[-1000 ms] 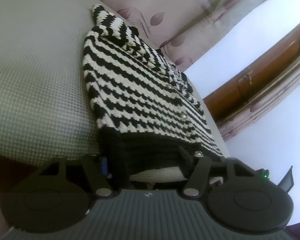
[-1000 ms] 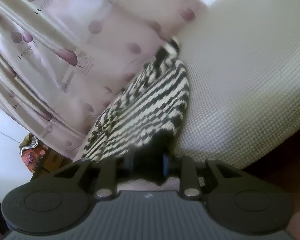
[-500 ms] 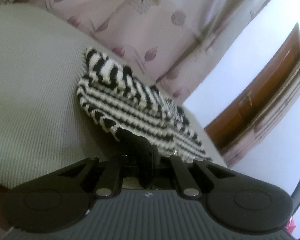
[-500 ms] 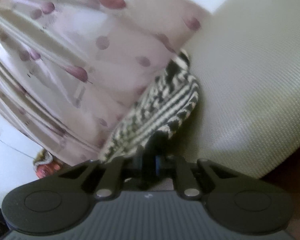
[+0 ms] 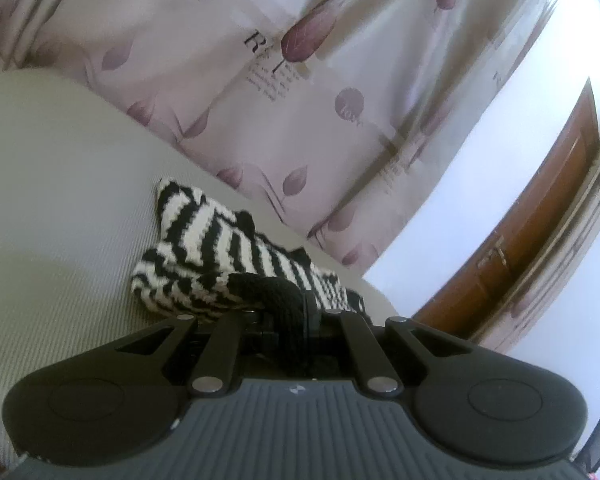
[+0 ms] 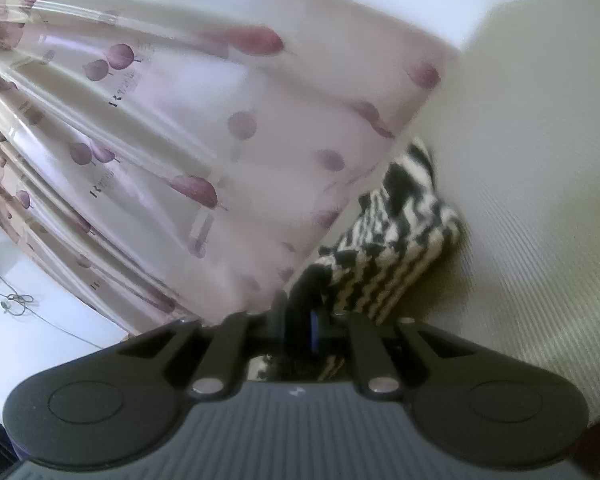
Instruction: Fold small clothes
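- The black-and-white striped knit cardigan [image 5: 220, 256] lies on the pale green woven bedcover [image 5: 60, 216], near its far edge by the curtain. 1 second ago it lay spread long with its buttons showing; now the black hem [image 5: 276, 300] has been carried up over the body, so it reads as a short, doubled bundle.
- The left gripper [image 5: 288, 316] is clenched on that black hem at one corner; the right gripper [image 6: 300, 320] is likewise clamped on dark knit at the other (its view is blurred, so motion seems likely).
- My reading: the bottom-to-top fold is nearly closed, and what remains is laying the hem down square and letting go.
- A sleeve end [image 5: 176, 200] pokes out past the bundle and may need tucking.
- Around it: the leaf-print curtain [image 5: 300, 100] hangs just behind the cardigan (close enough to brush), with a wooden door [image 5: 540, 232] further off.
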Tool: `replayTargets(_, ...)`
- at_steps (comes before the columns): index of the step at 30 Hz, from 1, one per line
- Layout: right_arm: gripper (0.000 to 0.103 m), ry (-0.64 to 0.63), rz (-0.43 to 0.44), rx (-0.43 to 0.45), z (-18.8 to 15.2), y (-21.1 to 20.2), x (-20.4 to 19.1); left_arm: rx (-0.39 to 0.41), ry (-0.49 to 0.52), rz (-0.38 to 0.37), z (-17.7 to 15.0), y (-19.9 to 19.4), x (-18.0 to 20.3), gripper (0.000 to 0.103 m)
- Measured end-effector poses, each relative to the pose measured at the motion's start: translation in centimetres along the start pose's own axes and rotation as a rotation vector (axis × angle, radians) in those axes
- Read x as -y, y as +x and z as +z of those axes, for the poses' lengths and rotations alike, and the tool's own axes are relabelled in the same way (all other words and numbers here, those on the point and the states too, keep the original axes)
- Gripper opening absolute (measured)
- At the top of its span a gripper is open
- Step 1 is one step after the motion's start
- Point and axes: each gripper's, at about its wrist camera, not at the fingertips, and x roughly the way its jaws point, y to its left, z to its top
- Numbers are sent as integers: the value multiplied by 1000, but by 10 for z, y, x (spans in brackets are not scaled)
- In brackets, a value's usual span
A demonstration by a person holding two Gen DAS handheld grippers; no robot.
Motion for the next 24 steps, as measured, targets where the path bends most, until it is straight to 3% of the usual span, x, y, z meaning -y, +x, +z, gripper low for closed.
replayTargets(7,11,-34,1,0,39,32,-9,48,11,5,27,30,9,9)
replayTargets(14,11,-79,-44,-1,88,87,-2,92,-58,39,56,83,1,9)
replayTargets(24,11,-49,-122,-28,120,172,38,86,-31,170,80,162,-22,9)
